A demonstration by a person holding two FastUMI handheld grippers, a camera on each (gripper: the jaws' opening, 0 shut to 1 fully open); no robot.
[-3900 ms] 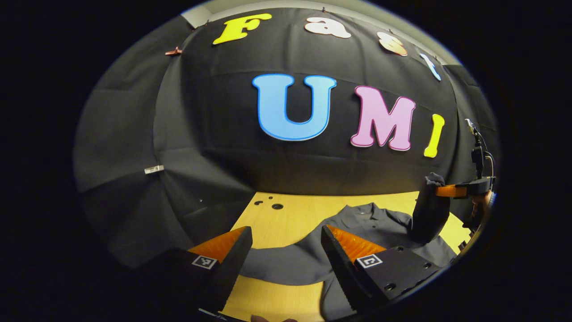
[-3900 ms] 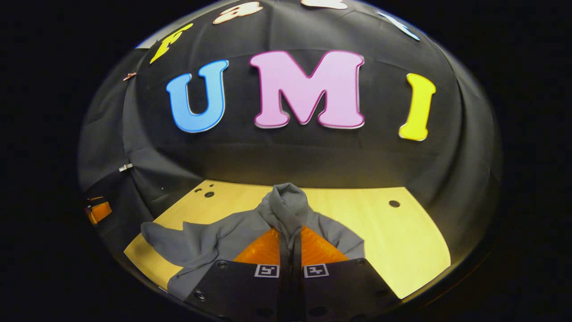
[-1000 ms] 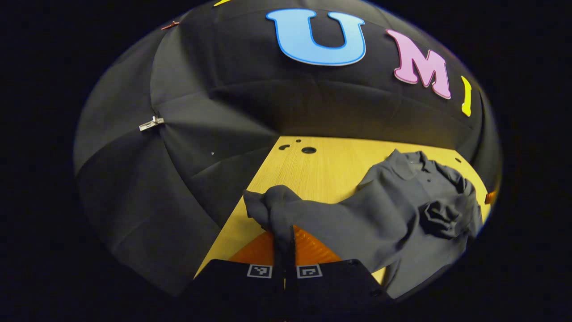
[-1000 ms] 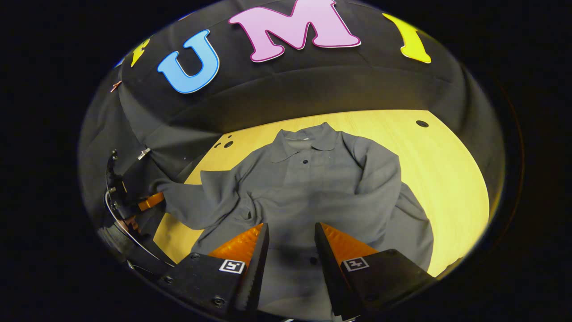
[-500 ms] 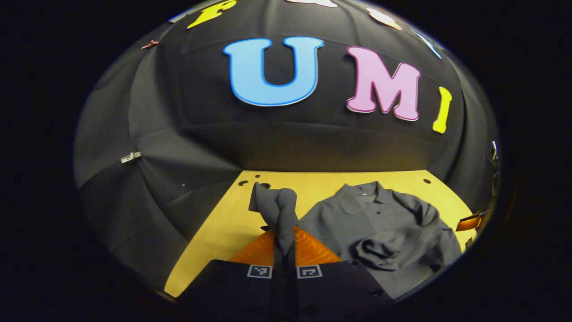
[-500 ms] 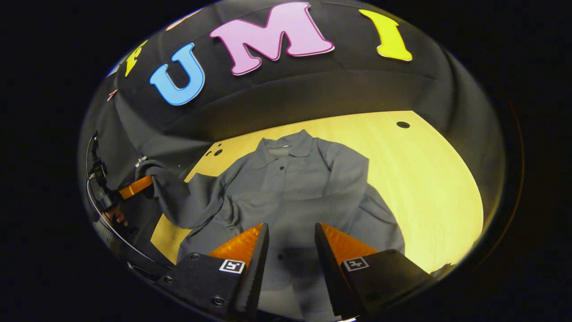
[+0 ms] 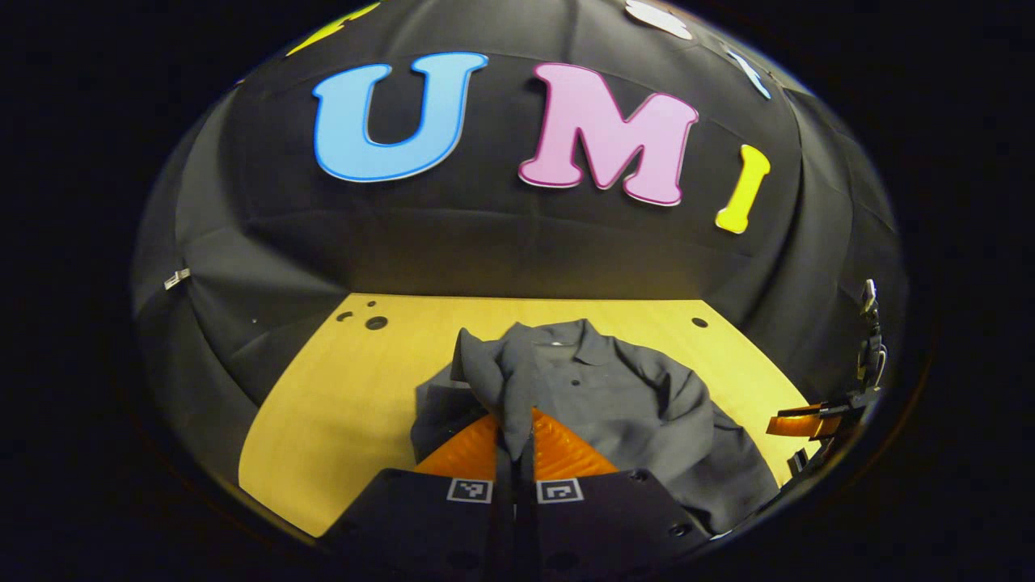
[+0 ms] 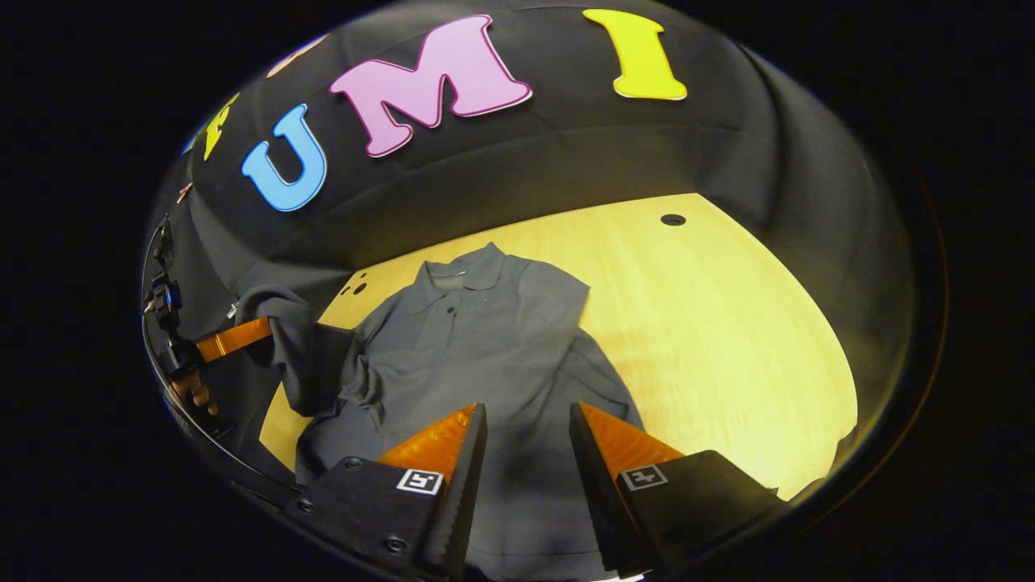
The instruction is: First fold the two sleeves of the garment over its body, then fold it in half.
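A dark grey collared shirt (image 8: pixel 485 339) lies on the yellow wooden table (image 8: pixel 728 323), collar toward the booth wall. One sleeve rests folded across its body (image 7: pixel 647 396). My left gripper (image 7: pixel 517 427) is shut on the other sleeve (image 7: pixel 493 380) and holds it lifted above the shirt's left side; from the right gripper view that gripper (image 8: pixel 234 339) shows at the far left with the sleeve (image 8: pixel 287 339) hanging from it. My right gripper (image 8: pixel 525 428) hovers open over the shirt's lower part with nothing between its fingers, and it also shows at the edge of the left gripper view (image 7: pixel 800 422).
Small round holes mark the table near its back left corner (image 7: pixel 374 322) and back right (image 8: pixel 672 219). Bare table lies to the right of the shirt (image 8: pixel 768 364) and to its left (image 7: pixel 340 396). A hand (image 8: pixel 194 394) holds the left gripper.
The left gripper has carried the pinched sleeve up and inward from the table's left side toward the shirt body. The right gripper let go of its sleeve earlier and stays open, drifting slightly.
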